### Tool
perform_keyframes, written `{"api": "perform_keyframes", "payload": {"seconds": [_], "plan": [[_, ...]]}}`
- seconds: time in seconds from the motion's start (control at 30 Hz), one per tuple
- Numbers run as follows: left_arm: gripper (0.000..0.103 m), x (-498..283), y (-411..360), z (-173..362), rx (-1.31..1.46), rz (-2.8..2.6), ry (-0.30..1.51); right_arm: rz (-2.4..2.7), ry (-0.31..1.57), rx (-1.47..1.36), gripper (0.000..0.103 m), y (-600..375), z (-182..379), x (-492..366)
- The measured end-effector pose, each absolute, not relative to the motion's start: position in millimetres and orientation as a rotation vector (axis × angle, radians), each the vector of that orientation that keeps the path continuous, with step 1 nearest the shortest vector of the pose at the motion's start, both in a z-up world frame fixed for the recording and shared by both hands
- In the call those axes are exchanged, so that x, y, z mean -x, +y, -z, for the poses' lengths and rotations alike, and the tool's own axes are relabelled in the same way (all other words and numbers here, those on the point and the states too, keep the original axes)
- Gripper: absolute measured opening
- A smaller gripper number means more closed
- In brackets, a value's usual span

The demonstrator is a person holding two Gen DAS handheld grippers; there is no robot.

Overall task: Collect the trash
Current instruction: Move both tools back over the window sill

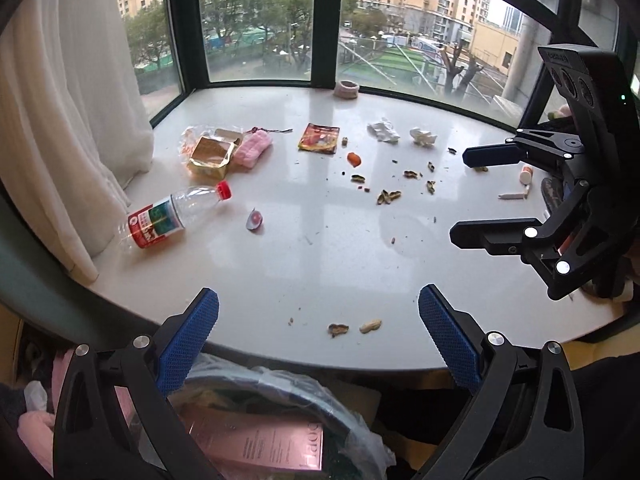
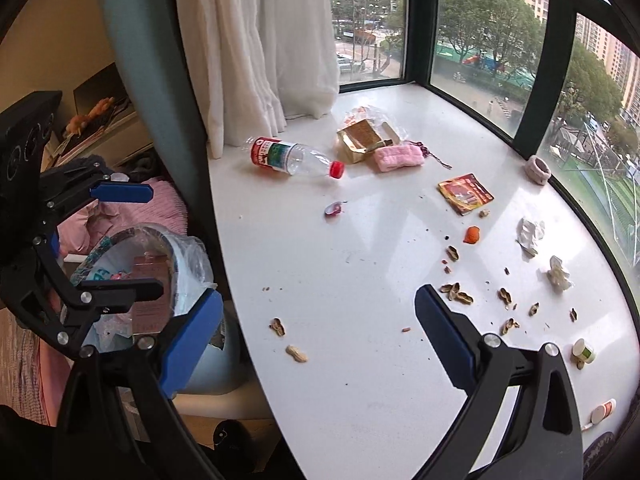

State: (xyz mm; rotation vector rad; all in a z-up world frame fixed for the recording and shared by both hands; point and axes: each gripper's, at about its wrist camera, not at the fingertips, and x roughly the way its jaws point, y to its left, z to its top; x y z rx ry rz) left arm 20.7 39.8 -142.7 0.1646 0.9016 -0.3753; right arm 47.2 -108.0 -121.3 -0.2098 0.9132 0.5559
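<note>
Trash lies scattered on the white table (image 1: pixel 320 264): a clear plastic bottle (image 1: pixel 176 216) (image 2: pixel 296 158) with a red cap on its side, a gold box (image 1: pixel 210 156), a red snack packet (image 1: pixel 319 138), crumpled tissues (image 1: pixel 383 131), orange peel (image 1: pixel 354 159) and several peanut shells (image 1: pixel 388 197) (image 2: pixel 456 294). Below the table's near edge stands a bin lined with a plastic bag (image 1: pixel 352 412) (image 2: pixel 188 256), with a pink box (image 1: pixel 260 440) inside. My left gripper (image 1: pixel 320 336) (image 2: pixel 156 240) hangs open and empty over the bin. My right gripper (image 2: pixel 316 320) (image 1: pixel 460 196) is open and empty above the table.
A white curtain (image 1: pixel 60 120) hangs at the table's left, close to the bottle. A pink cloth (image 1: pixel 252 148) lies beside the gold box, and a pink ring (image 1: pixel 346 89) sits by the window. Small white bottles (image 2: pixel 582 352) stand at the right edge. Two peanuts (image 1: pixel 370 326) lie near the front edge.
</note>
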Motion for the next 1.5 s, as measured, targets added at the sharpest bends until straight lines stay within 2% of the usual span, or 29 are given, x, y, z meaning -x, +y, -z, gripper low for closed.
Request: {"api": "perform_keyframes", "payload": {"seconds": [0.5,1.0,1.2,1.5], "plan": [[0.097,-96.6,-38.4,138.0,-0.241,0.518,0.877,-0.382,0.919,0.110,0.094,-188.8,123.7,-93.4],[0.097,-138.9,-87.0,141.7,-0.281,0.580,0.888,-0.326,0.932,0.062,0.094,-232.3,126.2,-122.8],[0.097,-142.6,-95.1,132.1,-0.226,0.523,0.832,-0.322,0.938,0.058,0.094,-240.2,128.7,-129.7],[0.097,-156.3,-91.1,138.1,-0.118,0.351,0.899,-0.316,0.947,0.041,0.094,-247.8,131.4,-133.3]]}}
